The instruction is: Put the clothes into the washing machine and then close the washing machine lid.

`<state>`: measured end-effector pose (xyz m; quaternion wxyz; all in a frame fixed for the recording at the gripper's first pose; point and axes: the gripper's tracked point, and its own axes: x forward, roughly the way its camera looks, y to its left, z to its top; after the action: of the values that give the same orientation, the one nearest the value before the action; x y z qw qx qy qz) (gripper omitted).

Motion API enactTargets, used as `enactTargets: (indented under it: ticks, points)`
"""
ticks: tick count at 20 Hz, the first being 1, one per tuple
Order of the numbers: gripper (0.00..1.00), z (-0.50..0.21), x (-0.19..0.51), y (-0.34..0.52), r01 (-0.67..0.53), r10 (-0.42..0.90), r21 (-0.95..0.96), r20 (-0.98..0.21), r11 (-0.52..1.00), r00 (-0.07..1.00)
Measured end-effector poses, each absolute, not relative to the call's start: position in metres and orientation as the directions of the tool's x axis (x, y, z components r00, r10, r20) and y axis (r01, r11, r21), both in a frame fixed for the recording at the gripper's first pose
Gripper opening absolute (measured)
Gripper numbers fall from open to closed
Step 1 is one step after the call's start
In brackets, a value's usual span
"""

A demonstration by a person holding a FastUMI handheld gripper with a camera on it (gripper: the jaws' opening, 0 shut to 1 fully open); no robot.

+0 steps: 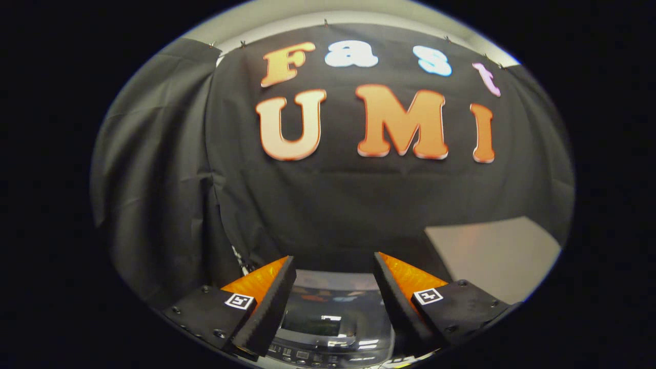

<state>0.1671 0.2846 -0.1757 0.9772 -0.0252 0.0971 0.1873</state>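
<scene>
My gripper (334, 261) is open, with a wide gap between its fingers and nothing held. Below and between the fingers lies the top of the washing machine (328, 318), its glossy dark lid lying flat with reflections on it. A strip of control buttons (307, 354) runs along the machine's near edge. No clothes can be made out here. The gripper is held above the machine and points at the black cloth wall beyond it.
A pale flat surface (492, 253), like a table top, sits to the right beyond the right finger. Black cloth (154, 205) hangs close behind and to the left of the machine.
</scene>
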Motion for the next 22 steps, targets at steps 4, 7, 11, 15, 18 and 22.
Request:
enactTargets:
  ticks: [4, 7, 11, 15, 18, 22]
  points:
    - [0.98, -0.098, 0.141, 0.227, -0.326, 0.320, -0.050, -0.107, 0.944, 0.941]
    - [0.98, -0.053, 0.117, 0.181, -0.271, 0.267, -0.051, -0.063, 0.961, 0.961]
    - [0.98, -0.027, 0.084, 0.121, -0.191, 0.187, -0.072, -0.059, 0.979, 0.981]
    - [0.98, -0.021, 0.058, 0.079, -0.116, 0.113, -0.060, -0.049, 0.991, 0.992]
    - [0.98, -0.016, 0.044, 0.055, -0.077, 0.075, -0.046, -0.037, 0.996, 0.996]
    - [0.98, -0.010, 0.039, 0.048, -0.045, 0.044, -0.050, -0.024, 0.998, 0.999]
